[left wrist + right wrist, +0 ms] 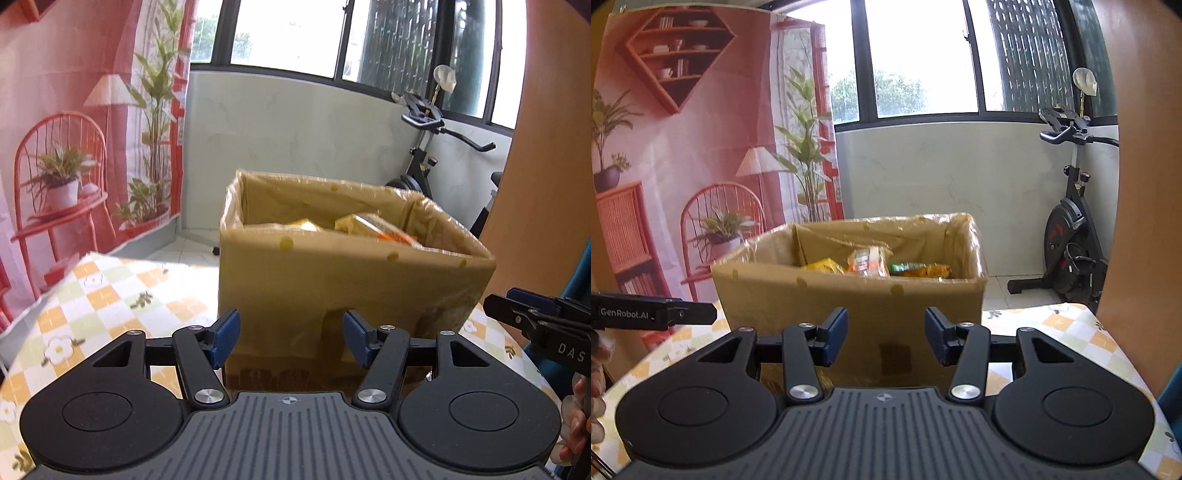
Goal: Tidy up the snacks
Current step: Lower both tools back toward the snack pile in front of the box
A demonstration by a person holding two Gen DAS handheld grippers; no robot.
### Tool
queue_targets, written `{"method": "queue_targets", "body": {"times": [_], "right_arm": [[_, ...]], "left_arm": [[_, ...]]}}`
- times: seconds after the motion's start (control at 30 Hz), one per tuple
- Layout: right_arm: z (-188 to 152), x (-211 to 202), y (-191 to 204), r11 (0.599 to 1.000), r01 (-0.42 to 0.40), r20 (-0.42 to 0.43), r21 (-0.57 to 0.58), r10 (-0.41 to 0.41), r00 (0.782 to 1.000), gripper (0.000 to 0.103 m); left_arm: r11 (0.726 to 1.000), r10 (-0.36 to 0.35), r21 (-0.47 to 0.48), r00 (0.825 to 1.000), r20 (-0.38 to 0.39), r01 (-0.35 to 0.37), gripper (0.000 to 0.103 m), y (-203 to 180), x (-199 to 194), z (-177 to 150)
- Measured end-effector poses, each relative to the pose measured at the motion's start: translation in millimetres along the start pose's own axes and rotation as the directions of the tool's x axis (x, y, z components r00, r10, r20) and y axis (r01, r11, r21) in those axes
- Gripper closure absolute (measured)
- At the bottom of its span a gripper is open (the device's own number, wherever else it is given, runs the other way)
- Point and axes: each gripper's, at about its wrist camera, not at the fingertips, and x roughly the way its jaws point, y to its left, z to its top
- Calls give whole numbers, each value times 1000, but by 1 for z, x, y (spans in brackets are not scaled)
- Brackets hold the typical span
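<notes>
A brown cardboard box [351, 288] [849, 295] stands on the checked tablecloth, its top open and its rim wrapped in clear tape. Several snack packets [871, 264] [373, 225] lie inside, yellow, orange and green. My left gripper [290, 338] is open just in front of the box's near wall, with nothing between its blue pads. My right gripper [885, 341] is also open and empty, close to the box's near side. In the left wrist view the right gripper's side [532, 321] shows at the right edge; in the right wrist view the left gripper's side [657, 314] shows at the left edge.
The table [122, 291] carries an orange, green and white flower-pattern cloth. A printed pink backdrop [683, 147] hangs at the left. An exercise bike [1071, 236] stands by the window wall. A wooden panel [1145, 184] rises at the right. A person's fingers [576, 417] show at the edge.
</notes>
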Motion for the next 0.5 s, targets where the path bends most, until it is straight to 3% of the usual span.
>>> {"method": "queue_targets", "body": {"times": [0.5], "right_arm": [[-29, -7, -23, 1000, 26, -54, 6, -26, 998, 53]], "left_arm": [[1000, -15, -13, 998, -67, 14, 39, -7, 12, -24]]}}
